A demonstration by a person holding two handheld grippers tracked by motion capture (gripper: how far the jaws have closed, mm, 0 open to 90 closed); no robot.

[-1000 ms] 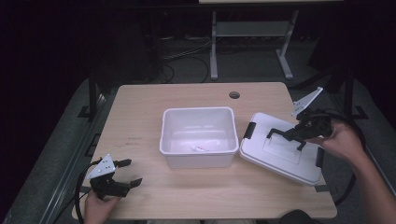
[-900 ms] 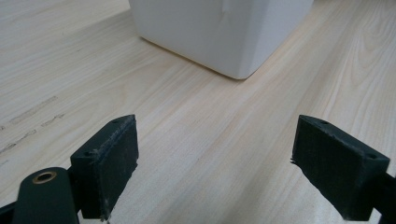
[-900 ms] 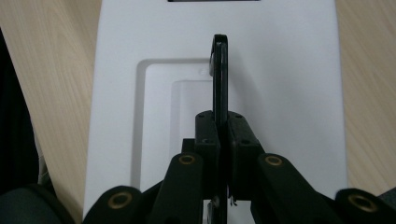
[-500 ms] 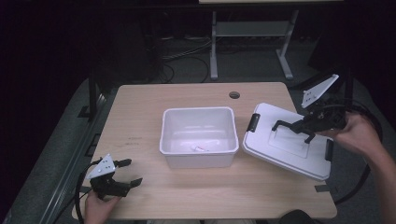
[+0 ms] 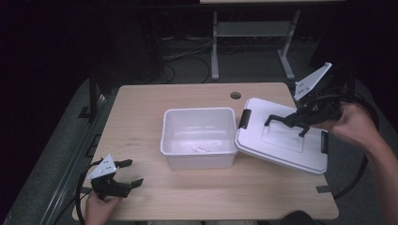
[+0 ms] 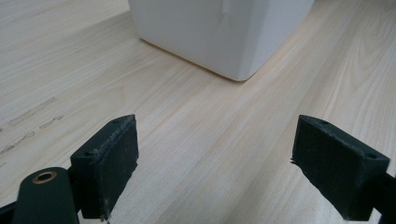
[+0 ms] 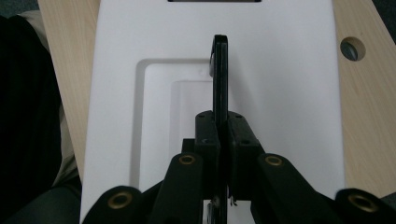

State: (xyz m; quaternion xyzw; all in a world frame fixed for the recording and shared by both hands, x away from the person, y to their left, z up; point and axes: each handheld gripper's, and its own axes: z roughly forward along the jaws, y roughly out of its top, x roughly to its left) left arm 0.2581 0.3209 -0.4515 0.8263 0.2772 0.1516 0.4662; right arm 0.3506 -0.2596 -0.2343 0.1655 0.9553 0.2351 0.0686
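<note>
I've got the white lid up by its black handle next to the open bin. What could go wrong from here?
1. The right tool pinches only the thin black handle, so the white plastic lid could swing or slip.
2. The lid hangs tilted, its low edge near the white plastic bin; it might knock the rim.
3. The left tool rests open, apart from the bin, so a bump could slide it.
</note>
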